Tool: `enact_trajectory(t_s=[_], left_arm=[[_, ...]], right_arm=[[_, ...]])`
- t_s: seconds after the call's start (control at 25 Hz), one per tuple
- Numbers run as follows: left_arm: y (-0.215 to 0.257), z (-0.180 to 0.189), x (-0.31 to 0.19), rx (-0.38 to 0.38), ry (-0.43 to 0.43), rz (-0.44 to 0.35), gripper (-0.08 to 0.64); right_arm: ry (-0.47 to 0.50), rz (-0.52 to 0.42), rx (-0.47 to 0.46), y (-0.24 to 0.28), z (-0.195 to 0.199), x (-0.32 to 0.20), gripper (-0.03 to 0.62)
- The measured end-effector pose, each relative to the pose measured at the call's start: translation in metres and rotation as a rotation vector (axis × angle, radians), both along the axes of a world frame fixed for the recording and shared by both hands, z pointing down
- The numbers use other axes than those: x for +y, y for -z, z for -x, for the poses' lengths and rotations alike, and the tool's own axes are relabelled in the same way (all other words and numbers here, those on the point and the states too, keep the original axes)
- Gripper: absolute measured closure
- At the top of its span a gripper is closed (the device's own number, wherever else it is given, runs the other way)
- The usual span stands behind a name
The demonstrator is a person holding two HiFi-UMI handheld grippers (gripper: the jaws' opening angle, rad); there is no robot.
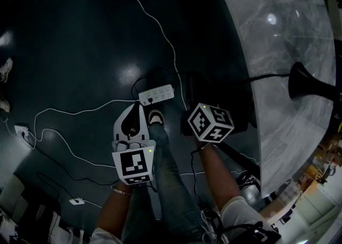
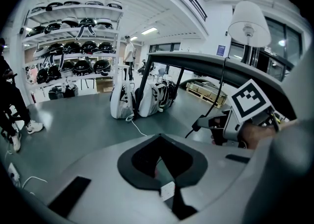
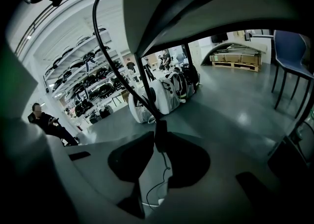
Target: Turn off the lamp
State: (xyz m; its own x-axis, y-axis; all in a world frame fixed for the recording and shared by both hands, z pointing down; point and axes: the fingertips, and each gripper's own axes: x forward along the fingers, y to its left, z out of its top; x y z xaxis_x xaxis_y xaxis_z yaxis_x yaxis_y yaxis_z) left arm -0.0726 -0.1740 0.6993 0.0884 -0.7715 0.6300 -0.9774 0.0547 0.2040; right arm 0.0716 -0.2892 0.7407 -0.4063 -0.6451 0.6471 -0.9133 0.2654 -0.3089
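The lamp [image 2: 249,22], with a white shade, stands on the curved table [image 2: 206,62]; its black base [image 1: 304,83] shows in the head view. A black cord [image 3: 105,56] hangs from the table edge to an inline switch [image 3: 160,136]. My right gripper [image 3: 160,142] is shut on that switch, which sits between the tips of its dark pads. The left gripper view shows that gripper [image 2: 216,126] under its marker cube, at the cord. My left gripper [image 2: 159,169] is held lower to the left, over the floor, shut with nothing in it.
A white power strip [image 1: 156,94] and a white cable [image 1: 160,29] lie on the dark floor by my shoe [image 1: 156,117]. White bags [image 2: 142,98] stand beyond. Helmet shelves [image 2: 73,46] line the far wall. A seated person [image 3: 44,117] and a blue chair [image 3: 292,56] are nearby.
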Motion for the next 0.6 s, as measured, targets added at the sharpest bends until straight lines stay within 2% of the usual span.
enact_trajectory(t_s=[0.2,0.6], left_arm=[[0.003,0.001,0.001,0.001,-0.006,-0.007,0.566],[0.012,0.001,0.019,0.001,-0.030,-0.022,0.566]], right_arm=[[0.002,-0.011,0.001,0.004,0.001,0.002,0.495],[-0.013,-0.040,0.020,0.018,-0.004,0.026,0.494]])
